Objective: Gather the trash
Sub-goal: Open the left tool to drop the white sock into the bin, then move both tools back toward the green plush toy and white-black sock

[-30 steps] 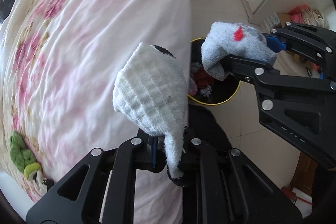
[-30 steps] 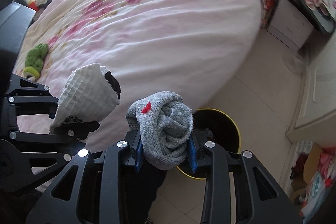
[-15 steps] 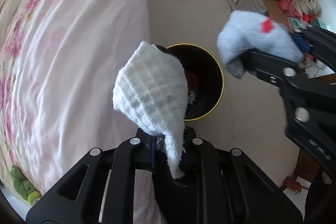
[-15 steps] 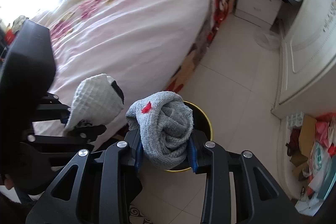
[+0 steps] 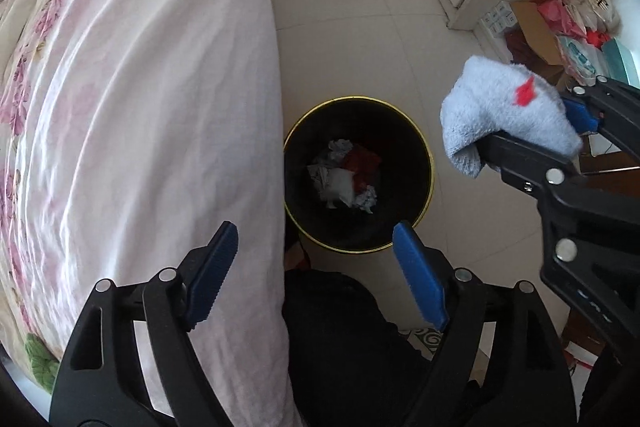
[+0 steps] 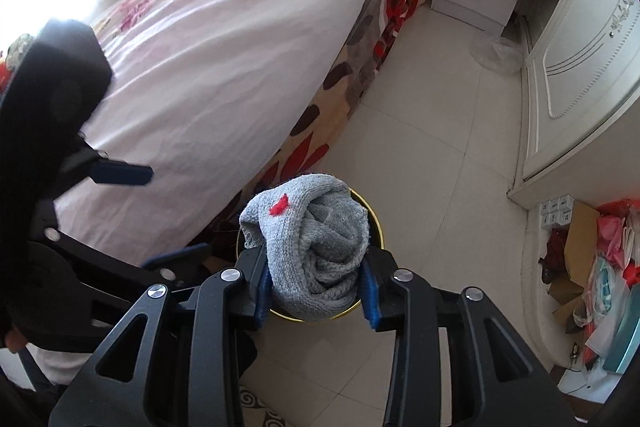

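The left gripper (image 5: 314,255) has just sprung its jaws wide apart, and nothing is between them now; the white waffle cloth it was carrying half a second ago is gone from its grasp. Directly below, a white piece lies among the red and crumpled scraps at the bottom of the black bin (image 5: 426,163), which may well be that cloth, so one item looks delivered. The right gripper (image 6: 316,277) has its jaws clamped on the rolled grey sock (image 6: 316,247) with the red mark; they have eased open slightly, but the blue pads press the sock on both sides. Its own view places the sock right over the bin's yellow rim (image 6: 378,227), while the left view shows it off to the bin's right side, above the floor (image 5: 360,27) rather than the opening. Only the left view looks straight into the bin, which stands on the floor hard against the edge of the bed (image 5: 140,107). Only the right view shows the sock's rolled end and both pads on it.
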{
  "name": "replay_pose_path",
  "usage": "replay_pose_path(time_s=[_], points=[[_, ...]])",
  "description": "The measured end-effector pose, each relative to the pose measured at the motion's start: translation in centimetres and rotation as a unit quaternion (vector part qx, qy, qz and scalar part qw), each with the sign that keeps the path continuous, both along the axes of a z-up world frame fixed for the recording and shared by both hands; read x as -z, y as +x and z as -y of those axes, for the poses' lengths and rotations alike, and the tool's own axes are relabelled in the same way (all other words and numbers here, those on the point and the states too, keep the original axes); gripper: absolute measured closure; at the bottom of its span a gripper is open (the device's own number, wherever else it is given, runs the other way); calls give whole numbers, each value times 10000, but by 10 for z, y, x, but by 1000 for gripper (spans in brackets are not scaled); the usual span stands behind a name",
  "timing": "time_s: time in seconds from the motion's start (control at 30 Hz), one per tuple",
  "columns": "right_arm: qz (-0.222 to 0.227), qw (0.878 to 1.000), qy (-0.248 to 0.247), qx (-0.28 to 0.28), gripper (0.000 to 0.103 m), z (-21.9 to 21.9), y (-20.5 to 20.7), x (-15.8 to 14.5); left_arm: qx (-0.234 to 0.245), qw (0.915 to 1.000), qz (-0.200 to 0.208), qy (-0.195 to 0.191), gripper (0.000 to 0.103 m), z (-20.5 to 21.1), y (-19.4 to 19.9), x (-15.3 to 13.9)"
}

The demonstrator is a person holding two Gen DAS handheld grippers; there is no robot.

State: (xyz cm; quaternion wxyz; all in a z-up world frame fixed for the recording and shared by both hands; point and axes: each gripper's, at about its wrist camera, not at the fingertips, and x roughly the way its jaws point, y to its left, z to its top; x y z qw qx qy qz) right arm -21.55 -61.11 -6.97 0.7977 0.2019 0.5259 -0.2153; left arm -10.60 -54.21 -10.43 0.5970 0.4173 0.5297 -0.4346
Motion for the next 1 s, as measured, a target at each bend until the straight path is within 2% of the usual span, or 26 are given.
replay_pose_path(time_s=[0.13, 0.2, 0.27, 0.33, 0.57, 1.0], points=[[-99, 9999, 22, -12, 69, 0, 5, 8, -64, 9999, 108, 0, 22, -6, 4, -3], [-193, 9998, 10, -20, 61, -1, 8, 12, -73, 9998, 173, 17, 22, -13, 6, -5], [-295, 9994, -179, 55, 27, -2, 10, 12, -68, 9998, 192, 43, 22, -16, 8, -5], [-381, 9986, -360, 54, 18, -5, 12, 10, -85, 9998, 190, 54, 21, -20, 9, -6], [-617, 9967, -534, -6, 12, -13, 17, 10, -180, 9997, 167, 67, 19, -39, 16, -15], [-768, 9953, -573, -165, 12, -35, 24, -4, -287, 9991, 320, -35, 19, -62, 23, -31]])
